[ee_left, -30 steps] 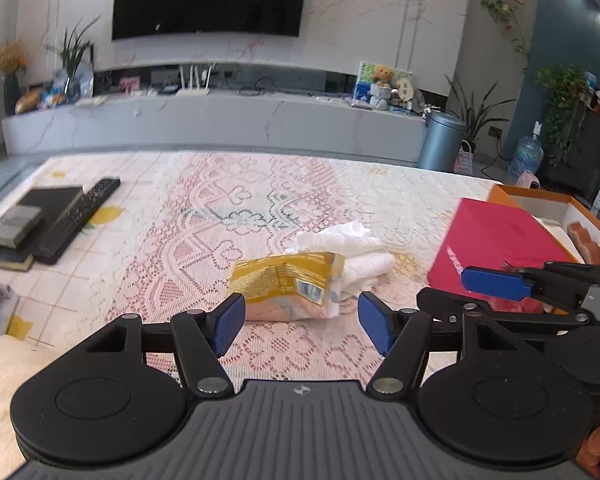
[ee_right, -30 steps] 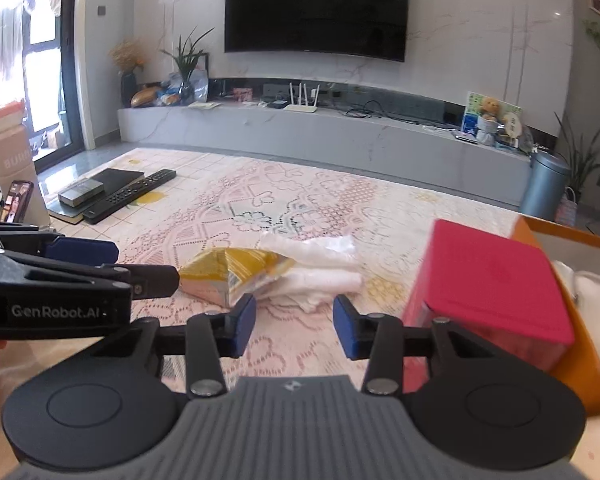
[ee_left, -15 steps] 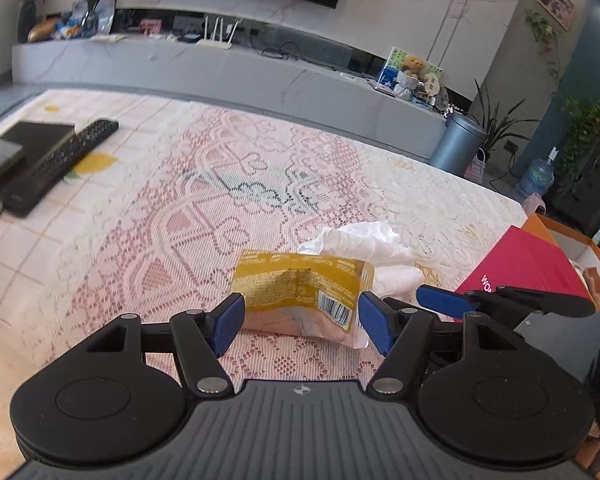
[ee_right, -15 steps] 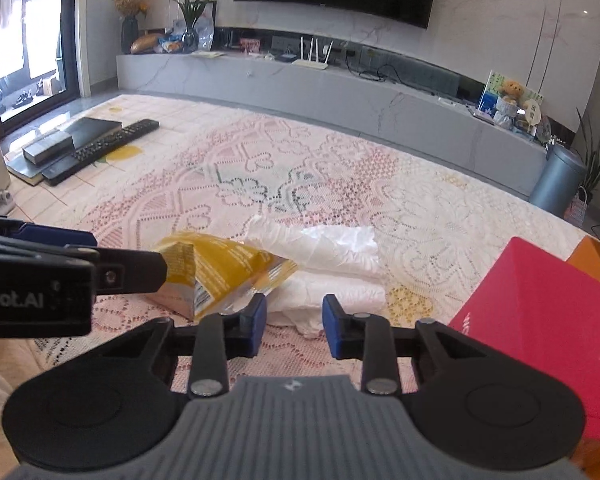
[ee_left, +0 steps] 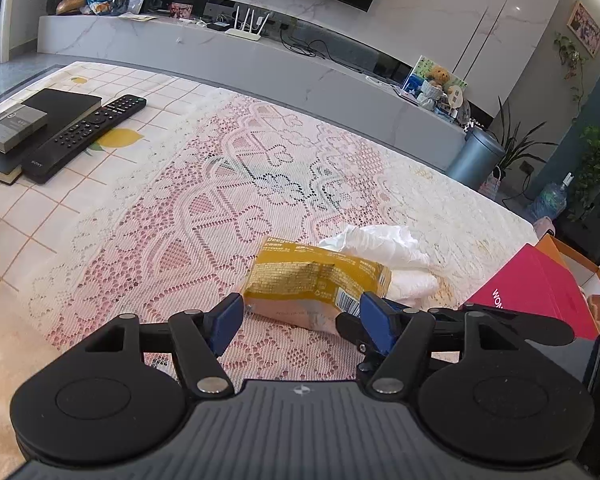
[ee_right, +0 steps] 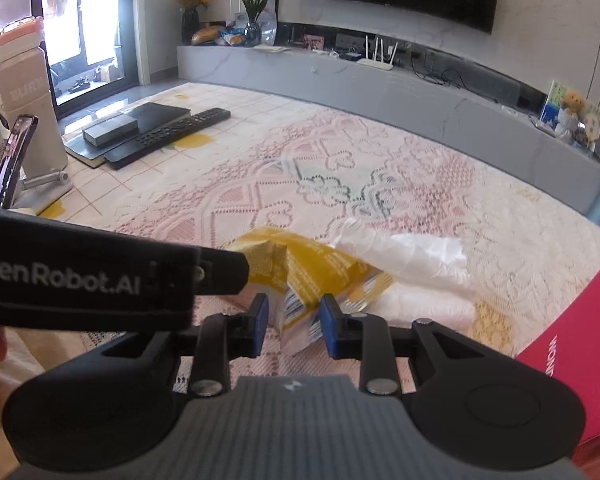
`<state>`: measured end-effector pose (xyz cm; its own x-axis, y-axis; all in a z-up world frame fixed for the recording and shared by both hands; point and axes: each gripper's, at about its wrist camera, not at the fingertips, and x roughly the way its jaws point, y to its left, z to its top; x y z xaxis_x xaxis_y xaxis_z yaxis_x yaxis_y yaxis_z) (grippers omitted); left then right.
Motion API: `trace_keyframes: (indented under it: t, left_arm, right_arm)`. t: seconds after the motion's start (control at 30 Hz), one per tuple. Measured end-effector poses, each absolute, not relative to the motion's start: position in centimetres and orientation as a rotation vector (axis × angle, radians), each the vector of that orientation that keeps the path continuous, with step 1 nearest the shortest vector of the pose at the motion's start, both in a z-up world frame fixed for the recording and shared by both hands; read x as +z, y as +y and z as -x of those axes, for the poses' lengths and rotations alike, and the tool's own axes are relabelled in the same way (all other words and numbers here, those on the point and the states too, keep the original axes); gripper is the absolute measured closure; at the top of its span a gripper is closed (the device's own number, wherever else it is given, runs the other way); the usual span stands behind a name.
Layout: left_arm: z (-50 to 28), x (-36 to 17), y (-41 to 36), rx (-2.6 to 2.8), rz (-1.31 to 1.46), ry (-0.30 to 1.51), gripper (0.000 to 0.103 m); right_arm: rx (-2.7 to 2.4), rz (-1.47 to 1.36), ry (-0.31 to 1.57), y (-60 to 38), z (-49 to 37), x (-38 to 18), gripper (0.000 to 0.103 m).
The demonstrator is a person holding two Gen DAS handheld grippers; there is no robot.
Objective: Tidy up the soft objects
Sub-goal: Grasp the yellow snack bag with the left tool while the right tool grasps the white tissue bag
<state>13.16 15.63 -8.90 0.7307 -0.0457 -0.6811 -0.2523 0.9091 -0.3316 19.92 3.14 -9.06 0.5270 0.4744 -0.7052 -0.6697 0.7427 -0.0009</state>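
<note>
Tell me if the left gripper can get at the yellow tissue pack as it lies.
Probably yes: the left gripper is open with the yellow tissue pack just ahead between its fingers, though the right gripper crowds its near end.

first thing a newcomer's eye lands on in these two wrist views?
The crumpled yellow tissue pack at the near middle of the pink lace tablecloth, with white tissues spilling from its far right end. Both claws frame it: the left claw is open around its near side, and the right claw is open around its torn end. A red box sits at the right edge.
</note>
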Motion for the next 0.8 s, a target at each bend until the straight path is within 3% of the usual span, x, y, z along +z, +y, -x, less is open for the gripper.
trace_keyframes:
  t: [0.3,0.4,0.53,0.8]
  left_arm:
    - [-12.9,-9.5,14.8,0.132,0.387,0.779,0.025]
    - [-12.5,-9.2,14.7,0.151,0.379,0.772,0.025]
    - [-11.9,-8.5,14.3,0.149,0.341,0.764,0.025]
    - [-10.8,-7.6,14.6,0.132,0.306,0.783,0.025]
  right_arm:
    - [0.686,0.293,0.774,3.3,-20.4,-9.5,0.074]
    - [0.682,0.300,0.783,3.4,-20.6,-9.7,0.096]
    - [0.747,0.297,0.771,2.9,-19.8,-9.1,0.102]
    - [0.919,0.339,0.740,1.9,-17.2,-8.3,0.103]
